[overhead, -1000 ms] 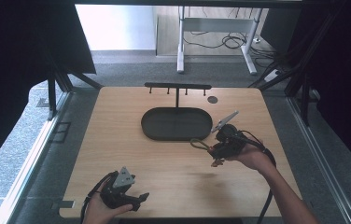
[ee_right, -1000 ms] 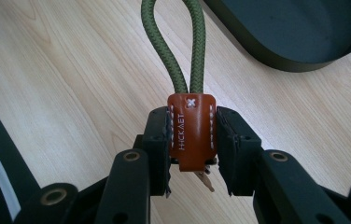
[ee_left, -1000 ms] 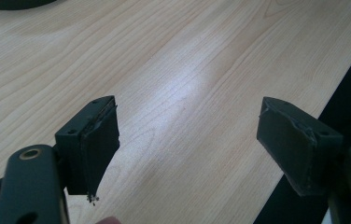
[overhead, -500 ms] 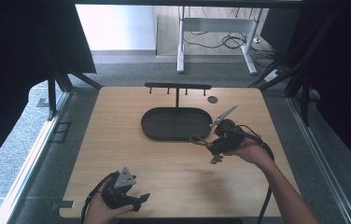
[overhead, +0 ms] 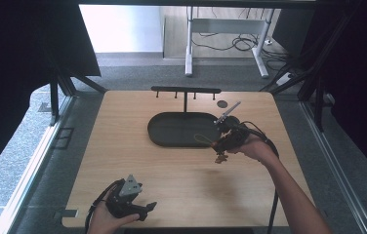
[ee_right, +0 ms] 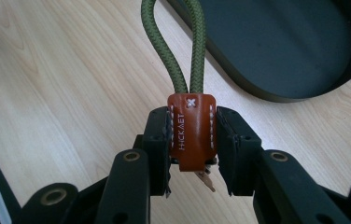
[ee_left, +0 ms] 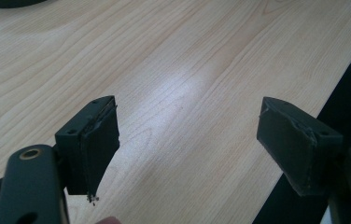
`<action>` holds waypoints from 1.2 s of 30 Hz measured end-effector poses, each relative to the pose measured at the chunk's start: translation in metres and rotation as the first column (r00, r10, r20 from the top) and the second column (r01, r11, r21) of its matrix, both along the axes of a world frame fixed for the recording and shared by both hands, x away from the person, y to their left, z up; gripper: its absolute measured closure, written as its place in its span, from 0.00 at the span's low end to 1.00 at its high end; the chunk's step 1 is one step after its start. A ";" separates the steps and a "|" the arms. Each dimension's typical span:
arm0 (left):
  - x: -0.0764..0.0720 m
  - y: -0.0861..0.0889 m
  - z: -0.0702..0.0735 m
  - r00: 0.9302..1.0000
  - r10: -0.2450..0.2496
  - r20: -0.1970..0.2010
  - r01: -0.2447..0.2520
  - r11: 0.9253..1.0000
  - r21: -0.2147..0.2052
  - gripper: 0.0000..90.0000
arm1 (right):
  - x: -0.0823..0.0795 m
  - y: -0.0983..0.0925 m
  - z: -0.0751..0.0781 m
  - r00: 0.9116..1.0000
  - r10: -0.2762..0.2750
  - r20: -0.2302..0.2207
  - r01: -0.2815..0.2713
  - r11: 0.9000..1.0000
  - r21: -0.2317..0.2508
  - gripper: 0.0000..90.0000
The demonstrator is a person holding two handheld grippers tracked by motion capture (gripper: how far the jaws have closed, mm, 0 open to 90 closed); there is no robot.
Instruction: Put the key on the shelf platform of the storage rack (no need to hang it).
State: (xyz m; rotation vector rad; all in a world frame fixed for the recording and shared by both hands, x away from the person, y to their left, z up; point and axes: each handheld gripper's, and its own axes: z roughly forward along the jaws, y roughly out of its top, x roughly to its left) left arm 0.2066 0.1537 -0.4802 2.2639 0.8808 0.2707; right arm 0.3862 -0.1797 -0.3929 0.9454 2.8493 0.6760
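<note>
Right gripper (ee_right: 193, 149) pinching a brown leather tag (ee_right: 192, 135) with a green rope loop (ee_right: 178, 46), just beside the dark oval tray (overhead: 181, 129) at its 3 o'clock edge, left gripper (ee_left: 187, 144) spread wide over bare table (ee_left: 187, 56)

Setting: lab or office test bay arranged for recorded manipulation work. Light wood-grain table (overhead: 123, 161) stands alone on grey carpet (overhead: 137, 73), enclosed left and right by black curtains (overhead: 20, 53) hung on a dark metal frame (overhead: 54, 100). Behind the table, a white-legged desk (overhead: 189, 48) with loose cables (overhead: 242, 44) trailing on the floor beneath it. On the table: a black oval tray (overhead: 159, 139) and a black rack with pegs (overhead: 186, 90) at the far edge. Even daylight from the far side.
</note>
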 end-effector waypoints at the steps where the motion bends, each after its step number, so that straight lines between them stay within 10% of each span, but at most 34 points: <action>1: 0.000 0.000 0.000 1.000 0.000 0.000 0.000 1.000 0.000 0.24 | 0.002 0.000 0.000 1.000 -0.005 -0.002 0.005 1.000 0.001 0.74; 36: 0.001 -0.004 -0.004 1.000 -0.017 -0.014 0.017 1.000 0.010 0.24 | 0.042 0.014 0.006 1.000 -0.030 -0.005 0.030 1.000 0.005 0.74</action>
